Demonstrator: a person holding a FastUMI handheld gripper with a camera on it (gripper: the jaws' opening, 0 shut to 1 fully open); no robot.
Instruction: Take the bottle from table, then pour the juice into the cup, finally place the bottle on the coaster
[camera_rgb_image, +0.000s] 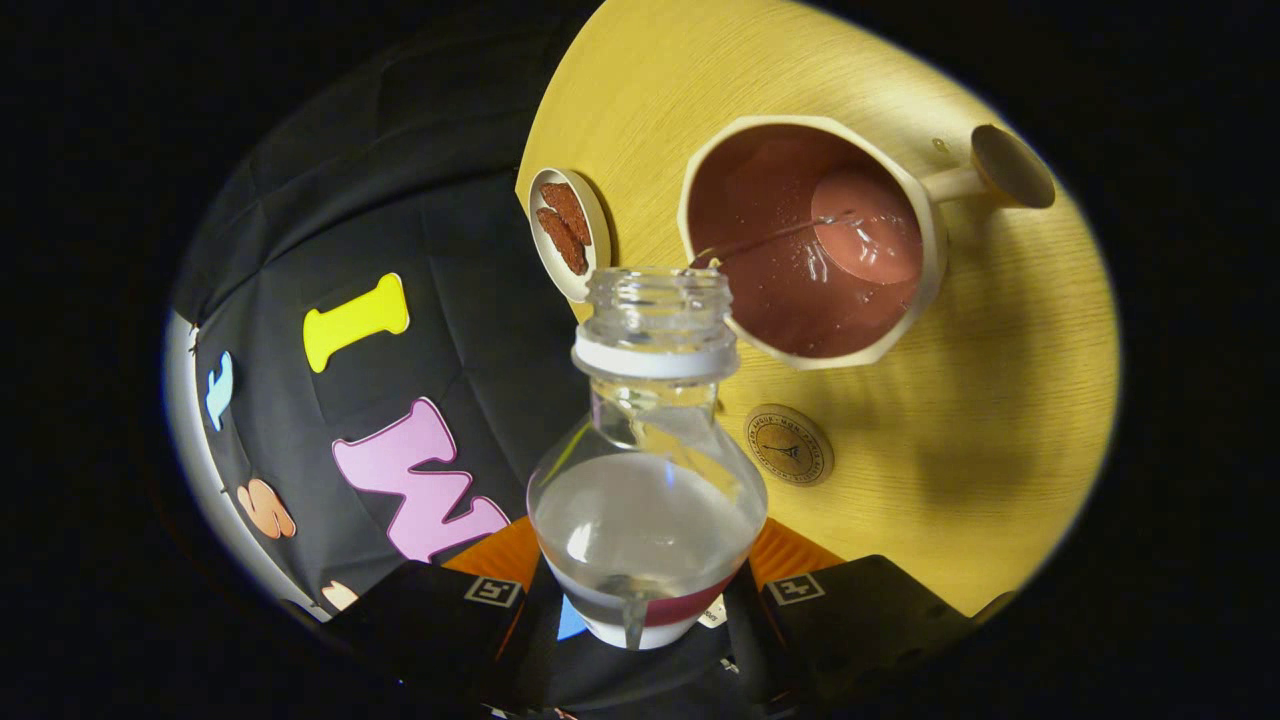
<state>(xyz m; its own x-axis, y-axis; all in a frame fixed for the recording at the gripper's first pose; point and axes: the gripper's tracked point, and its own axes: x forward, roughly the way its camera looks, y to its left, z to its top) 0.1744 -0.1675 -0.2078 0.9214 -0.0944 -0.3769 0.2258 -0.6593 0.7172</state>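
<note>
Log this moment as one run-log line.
phase: pouring | claw: shut on bottle | bottle: tilted, open mouth at cup rim | stream entering cup | coaster: bare, beside cup

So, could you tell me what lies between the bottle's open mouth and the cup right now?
In the gripper view, a thin clear stream runs from the bottle, held between the gripper fingers, over the rim into the cup.

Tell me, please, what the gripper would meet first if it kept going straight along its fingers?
The gripper is shut on the bottle, whose open mouth points at the cup. Straight on, the cup's near rim probably comes first, though depth is unclear.
</note>
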